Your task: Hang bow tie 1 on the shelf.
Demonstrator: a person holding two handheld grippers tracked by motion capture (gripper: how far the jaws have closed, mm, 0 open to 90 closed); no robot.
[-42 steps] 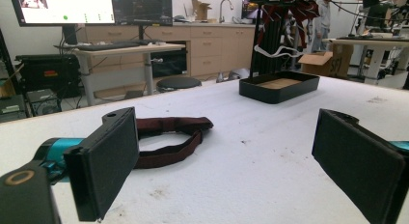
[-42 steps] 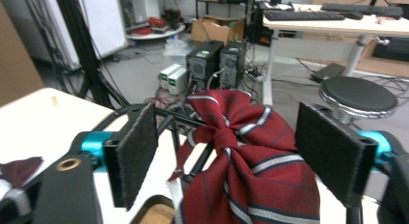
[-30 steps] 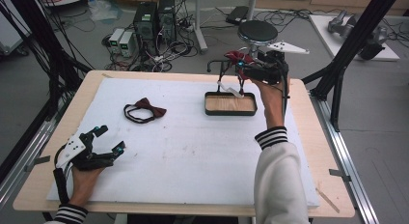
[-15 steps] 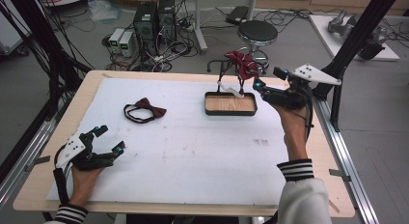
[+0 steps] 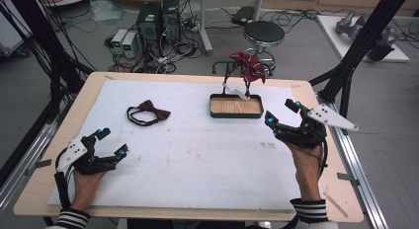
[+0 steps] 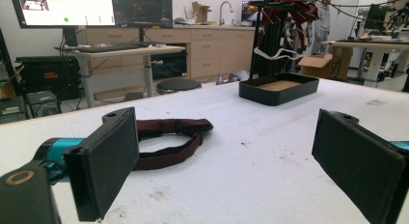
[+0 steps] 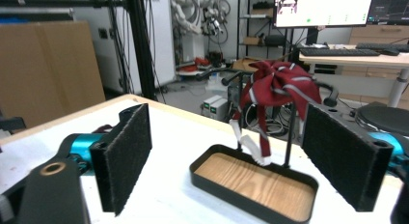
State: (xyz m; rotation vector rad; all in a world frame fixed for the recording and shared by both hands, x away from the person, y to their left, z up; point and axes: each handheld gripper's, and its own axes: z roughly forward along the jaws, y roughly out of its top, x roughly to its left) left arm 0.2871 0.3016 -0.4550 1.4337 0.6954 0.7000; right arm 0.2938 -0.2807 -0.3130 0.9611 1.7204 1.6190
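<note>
A dark red bow tie (image 5: 147, 112) (image 6: 169, 137) lies flat on the white mat, left of centre. A second red striped bow tie (image 5: 249, 67) (image 7: 279, 86) hangs on a black rack above a black tray (image 5: 235, 114) (image 7: 254, 183) with a wooden floor. My left gripper (image 5: 110, 141) (image 6: 226, 161) rests open near the front left of the mat, its jaws pointing toward the flat bow tie. My right gripper (image 5: 281, 112) (image 7: 231, 156) is open and empty, held just right of the tray and facing it.
The white mat (image 5: 197, 155) covers most of the wooden table (image 5: 44, 184). A round stool (image 5: 264, 33) and computer boxes (image 5: 157, 17) with cables stand on the floor behind the table. Black frame legs (image 5: 356, 51) rise at the right.
My right gripper has drawn back from the rack and tray toward the table's right side, leaving the striped bow tie hanging there. The left gripper has stayed still.
</note>
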